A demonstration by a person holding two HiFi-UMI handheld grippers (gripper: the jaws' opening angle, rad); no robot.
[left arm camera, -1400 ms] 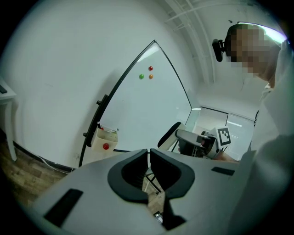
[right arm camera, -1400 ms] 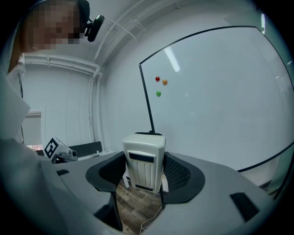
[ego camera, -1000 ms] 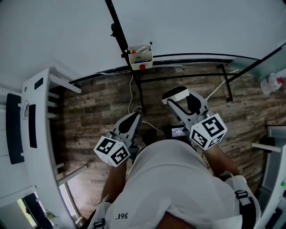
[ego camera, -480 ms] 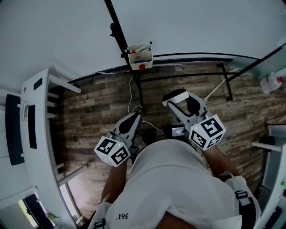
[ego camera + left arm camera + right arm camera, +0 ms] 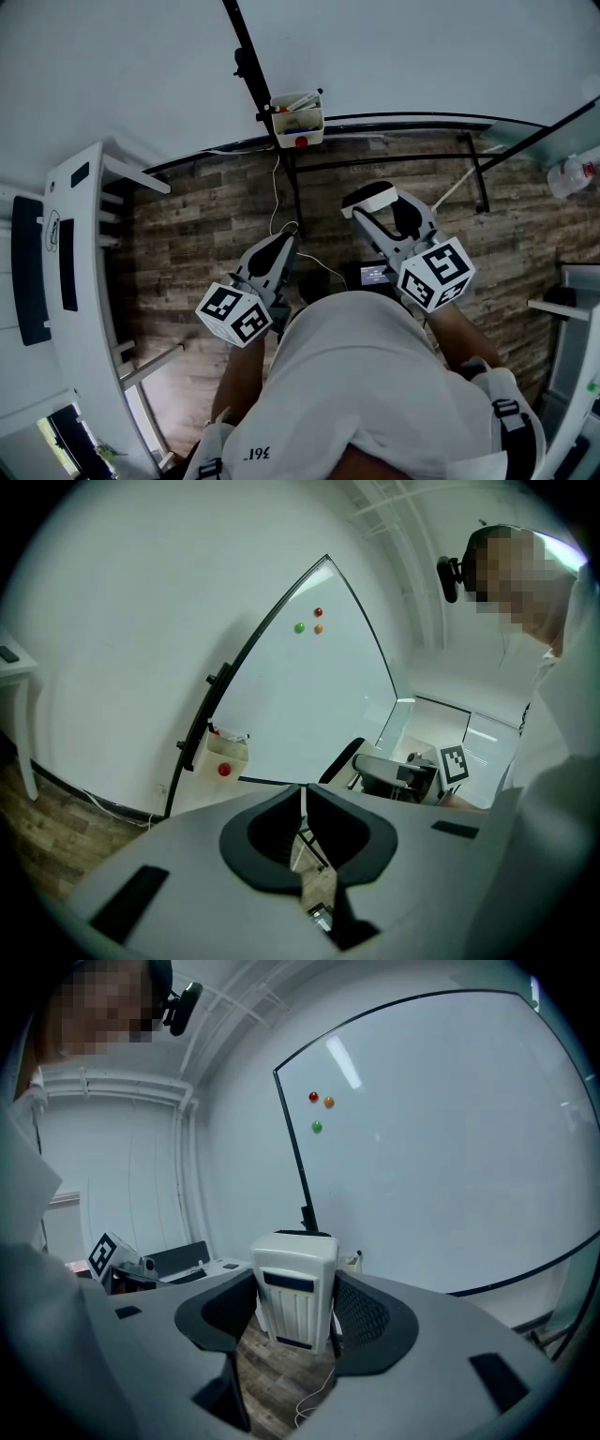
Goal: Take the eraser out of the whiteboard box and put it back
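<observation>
Jaws of your right gripper (image 5: 296, 1314) are clamped on the eraser (image 5: 294, 1283), which stands upright between them, out of the whiteboard box (image 5: 298, 119) and well apart from it. The jaws of your left gripper (image 5: 302, 810) are pressed together on nothing. As I read it, the take-out half is done and the return is in hand. Next, carry the eraser up, forward and to your left to the box on the board's frame (markers seem to sit in it, so aim for free space), then release. Both arms hang low, close to your body, over the wood floor (image 5: 206, 234), grippers pointing toward the board.
</observation>
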